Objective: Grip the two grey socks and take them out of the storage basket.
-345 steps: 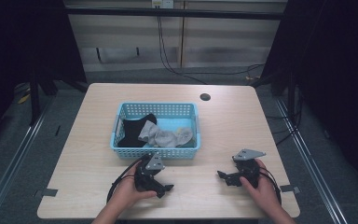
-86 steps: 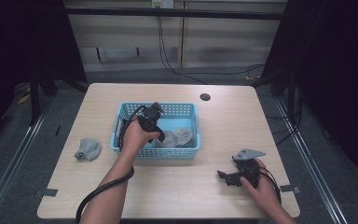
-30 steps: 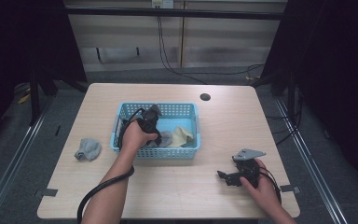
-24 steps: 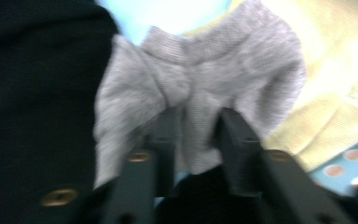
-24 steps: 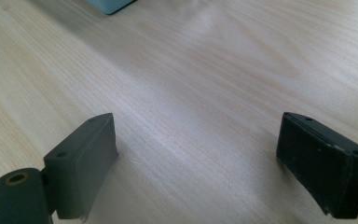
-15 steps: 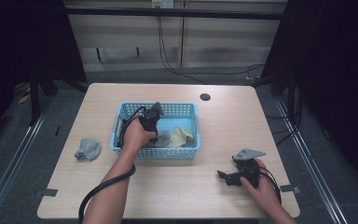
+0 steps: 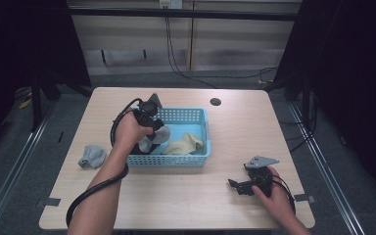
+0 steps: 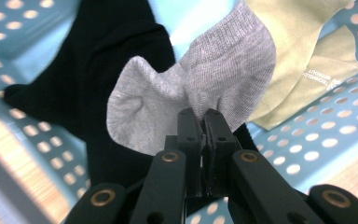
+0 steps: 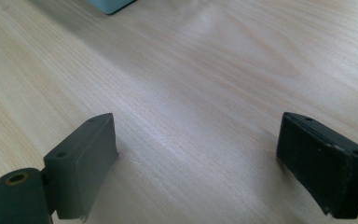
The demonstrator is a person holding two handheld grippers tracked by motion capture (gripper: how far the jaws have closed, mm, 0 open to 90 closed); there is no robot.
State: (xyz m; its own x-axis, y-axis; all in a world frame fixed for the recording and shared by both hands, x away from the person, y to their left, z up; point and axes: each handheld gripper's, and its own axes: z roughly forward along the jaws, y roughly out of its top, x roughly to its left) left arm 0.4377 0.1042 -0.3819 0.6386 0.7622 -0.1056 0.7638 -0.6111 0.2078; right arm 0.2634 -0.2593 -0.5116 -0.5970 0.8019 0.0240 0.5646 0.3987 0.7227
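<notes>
The left tongs [image 8: 202, 122] are clenched on a grey sock [image 8: 200, 88], pinching a fold of its knit between the two black jaws, which stand pressed together. The sock hangs from them over the blue perforated basket [image 7: 196, 159]. Directly behind it, beyond the jaw tips, lies a black sock [image 8: 107, 60], and off to the right of the tongs in the left gripper view a pale yellow-green sock [image 8: 303, 46] with a printed label rests on the basket floor.

In the high view the left hand [image 7: 129, 131] holds these tongs [image 7: 149, 128] over the basket's left end. A second grey sock [image 7: 92, 156] lies crumpled on the tabletop [image 7: 186, 200], well to the left of the left tongs and outside the basket.

The right tongs [image 9: 196, 163] are released, jaws wide apart with bare wood between them, resting low on the tabletop. A corner of the basket shows far ahead of them. The right hand [image 7: 274, 193] holds them [image 7: 236, 185] well apart from the basket.
</notes>
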